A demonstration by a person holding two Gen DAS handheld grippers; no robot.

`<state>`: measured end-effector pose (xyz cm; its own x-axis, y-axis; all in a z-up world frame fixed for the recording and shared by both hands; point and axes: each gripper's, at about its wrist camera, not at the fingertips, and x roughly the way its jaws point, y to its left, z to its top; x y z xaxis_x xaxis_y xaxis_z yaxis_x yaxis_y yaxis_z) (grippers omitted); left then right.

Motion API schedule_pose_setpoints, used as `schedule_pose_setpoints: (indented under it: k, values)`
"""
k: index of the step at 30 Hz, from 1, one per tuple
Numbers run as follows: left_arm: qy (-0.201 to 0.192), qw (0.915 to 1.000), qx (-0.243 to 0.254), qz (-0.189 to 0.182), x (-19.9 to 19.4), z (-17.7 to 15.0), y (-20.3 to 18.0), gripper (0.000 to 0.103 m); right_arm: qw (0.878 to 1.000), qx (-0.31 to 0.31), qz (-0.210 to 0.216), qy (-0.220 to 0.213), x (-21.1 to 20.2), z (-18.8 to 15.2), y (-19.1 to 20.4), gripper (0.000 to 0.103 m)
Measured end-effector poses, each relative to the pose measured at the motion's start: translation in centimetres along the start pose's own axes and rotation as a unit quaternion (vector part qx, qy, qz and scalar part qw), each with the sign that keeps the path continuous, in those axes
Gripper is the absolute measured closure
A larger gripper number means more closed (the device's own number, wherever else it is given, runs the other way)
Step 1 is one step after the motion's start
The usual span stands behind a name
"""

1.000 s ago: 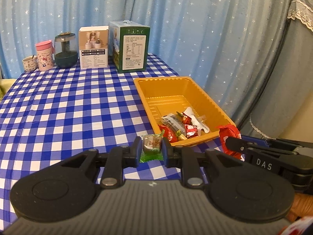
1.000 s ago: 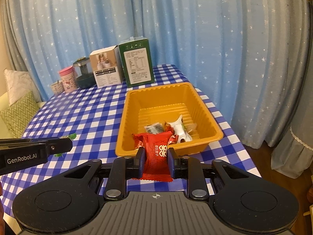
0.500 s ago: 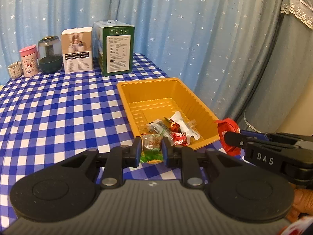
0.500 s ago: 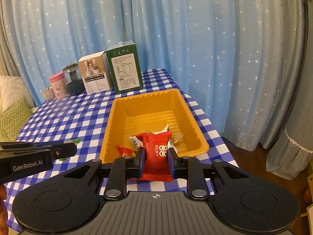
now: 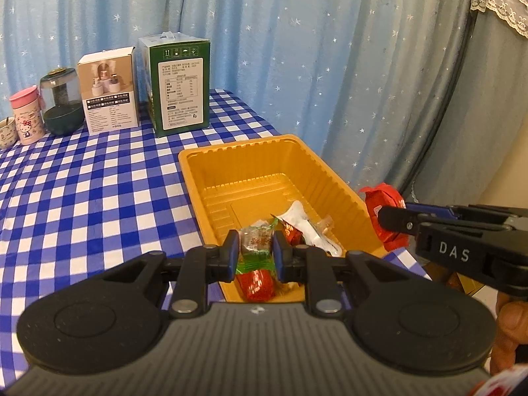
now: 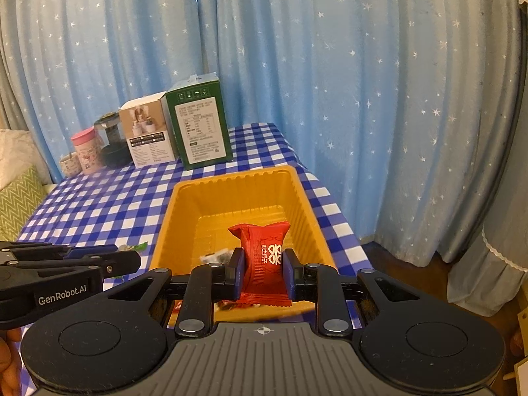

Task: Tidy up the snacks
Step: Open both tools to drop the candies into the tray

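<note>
Landmark: yellow tray [image 5: 333,181], a ribbed plastic bin on a blue-and-white checked tablecloth [image 5: 82,198].

Left gripper [image 5: 252,252]: jaws clamped on a green-and-clear wrapped candy [image 5: 256,246], held above the tray's near end, over the snacks lying inside.

Right gripper [image 6: 263,272]: jaws clamped on a red snack packet [image 6: 264,260] printed with white characters. In the right wrist view the packet hangs over the tray's near end; in the left wrist view it sits just outside the tray's right wall.

Contents of the tray: a small heap at the near end, comprising a white wrapper [image 5: 305,222], a red wrapped candy [image 5: 257,283] beneath the left gripper, and further pieces too jumbled to tell apart. The far half of the tray floor is bare.

Beyond the tray's far end, in a row along the curtain [image 5: 297,49]: a green carton [image 5: 180,87] nearest the tray, then a white box [image 5: 109,92], a dark glass jar [image 5: 62,102], a pink cup [image 5: 26,115] and a small mug [image 5: 6,132].

Left of the tray, off the table edge in the right wrist view: a green zigzag cushion [image 6: 18,198].
</note>
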<state>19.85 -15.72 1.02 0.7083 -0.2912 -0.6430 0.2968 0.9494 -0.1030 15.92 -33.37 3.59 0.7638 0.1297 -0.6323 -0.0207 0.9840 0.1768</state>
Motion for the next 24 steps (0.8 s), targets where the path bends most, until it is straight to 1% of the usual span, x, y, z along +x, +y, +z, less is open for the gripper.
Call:
schedule_pose_setpoints:
  k: [13,19,24]
  values:
    - [0.011,0.9998,0.016,0.002,7.3,3.3,1.4,0.084,1.0,-0.01,0.011,0.016,6.6,2.5,-1.7,0.078]
    - [0.018,0.9996,0.02,0.0,10.1,4.1,1.9,0.083,1.0,-0.009,0.015,0.025,9.5,3.1,-2.1,0.078]
    - [0.02,0.9995,0.024,-0.001,11.9,4.6,2.2,0.083,0.999,-0.011,0.015,0.029,11.2,3.3,-2.2,0.078]
